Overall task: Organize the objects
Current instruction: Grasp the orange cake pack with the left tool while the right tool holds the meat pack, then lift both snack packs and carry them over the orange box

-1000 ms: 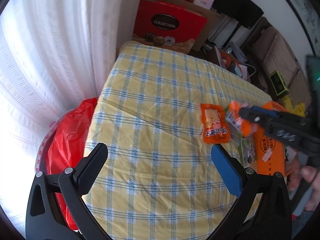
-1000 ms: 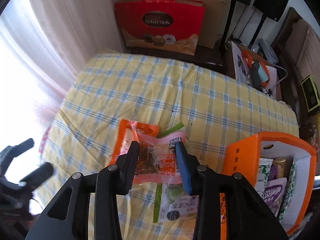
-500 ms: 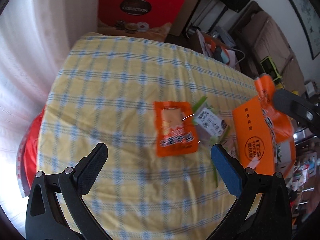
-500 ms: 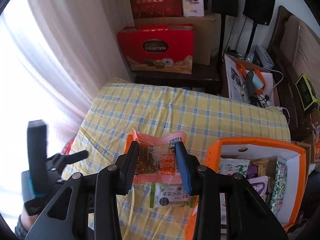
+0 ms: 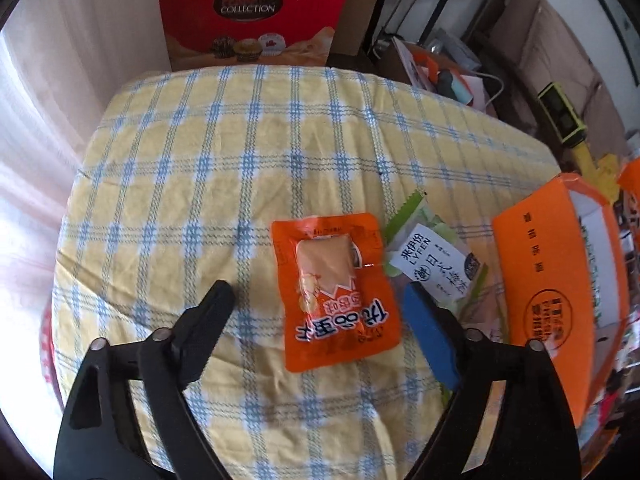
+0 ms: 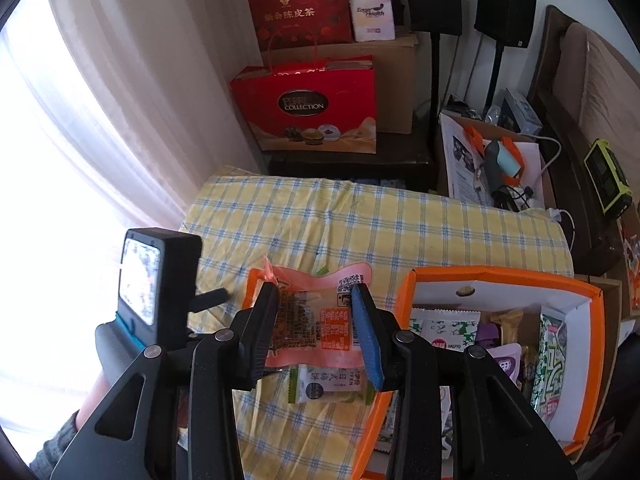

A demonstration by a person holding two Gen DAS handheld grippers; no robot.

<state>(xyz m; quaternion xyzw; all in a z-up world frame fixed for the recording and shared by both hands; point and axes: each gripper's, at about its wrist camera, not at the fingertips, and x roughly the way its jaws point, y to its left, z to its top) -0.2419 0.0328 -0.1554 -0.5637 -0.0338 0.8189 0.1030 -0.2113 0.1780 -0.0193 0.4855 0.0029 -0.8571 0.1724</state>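
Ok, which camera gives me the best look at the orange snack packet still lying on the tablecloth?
The left wrist view: the orange snack packet lies flat and unobstructed between the open left tool, print readable. In the right wrist view only its edge peeks out behind the pink packet the right tool holds.

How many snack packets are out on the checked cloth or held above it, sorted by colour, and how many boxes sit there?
Orange packets lying on the cloth: 1, the orange packet.
Pink packets: 1, the pink packet held in the right claw.
Green-and-white packets: 1, the green-and-white packet.
Orange boxes: 1, the orange box.
Total: 4.
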